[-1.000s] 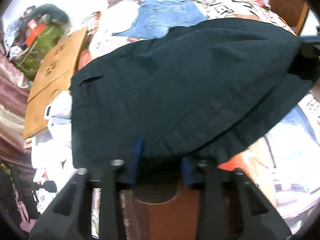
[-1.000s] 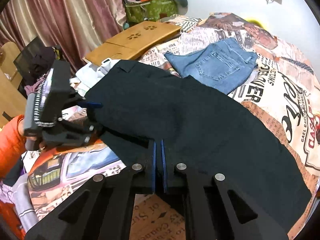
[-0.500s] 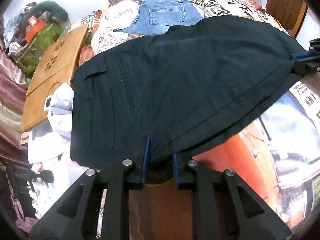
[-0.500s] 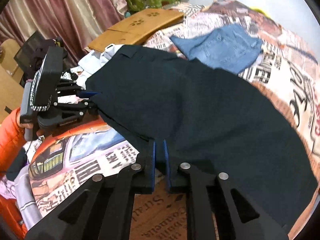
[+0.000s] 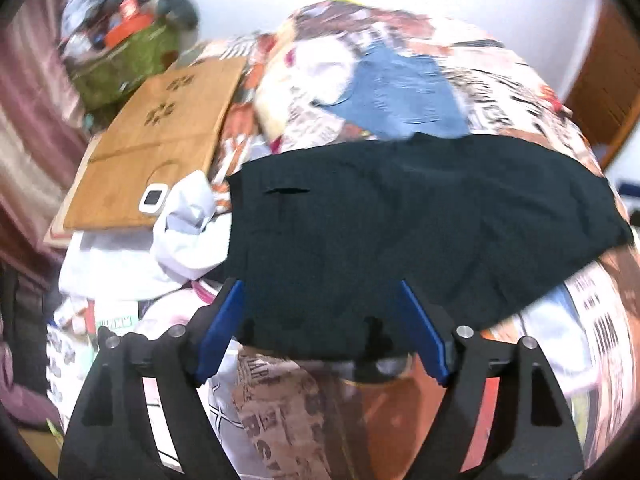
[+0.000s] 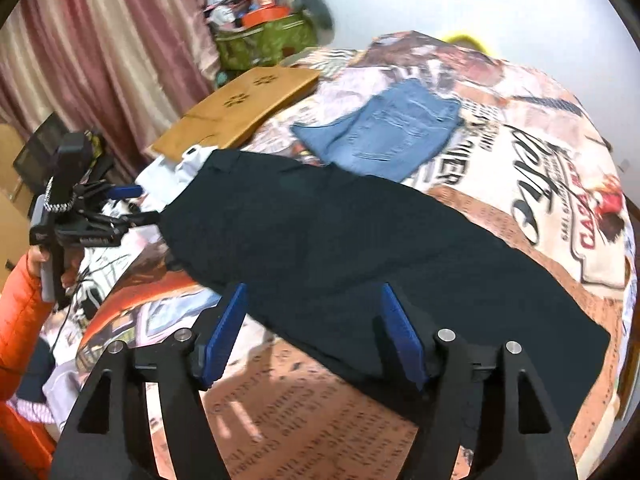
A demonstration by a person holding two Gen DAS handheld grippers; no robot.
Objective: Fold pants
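Observation:
The dark navy pants (image 5: 400, 232) lie flat on the printed bedspread, folded lengthwise, and also show in the right wrist view (image 6: 360, 248). My left gripper (image 5: 320, 320) is open, its blue pads (image 5: 224, 324) spread over the near waist edge and holding nothing. My right gripper (image 6: 316, 324) is open above the pants' long near edge, empty. The left gripper also shows at the left of the right wrist view (image 6: 120, 204), beside the waist end.
Folded blue jeans (image 6: 392, 132) lie beyond the dark pants. A wooden lap tray (image 5: 160, 148) and white clothes (image 5: 176, 236) sit by the waist end. A green bag (image 6: 264, 40) stands at the back by the curtains. My orange sleeve (image 6: 20, 312) is at left.
Both grippers have opened and let go of the pants, which now lie flat on the bed. Both grippers have pulled back a little from the cloth.

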